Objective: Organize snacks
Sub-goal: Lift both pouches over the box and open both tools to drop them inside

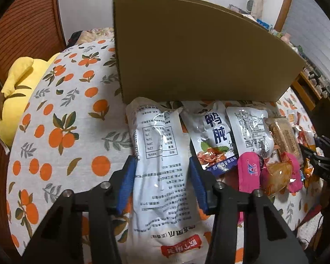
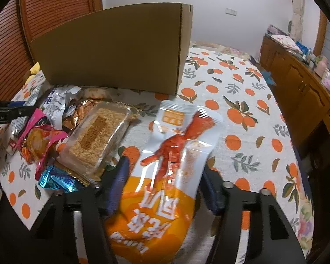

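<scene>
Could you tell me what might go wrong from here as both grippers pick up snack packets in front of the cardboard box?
The left gripper pinches the long white packet at mid-length; its glossy film may slip or sag. The orange-and-white packet in the right gripper looks equally slick. The cardboard box has a tall wall, so a low lift could snag.

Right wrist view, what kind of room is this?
Probably a bedroom at home: an orange-print bedsheet covers a bed, a wooden cabinet lines the wall, and a yellow plush toy lies beside it.
</scene>
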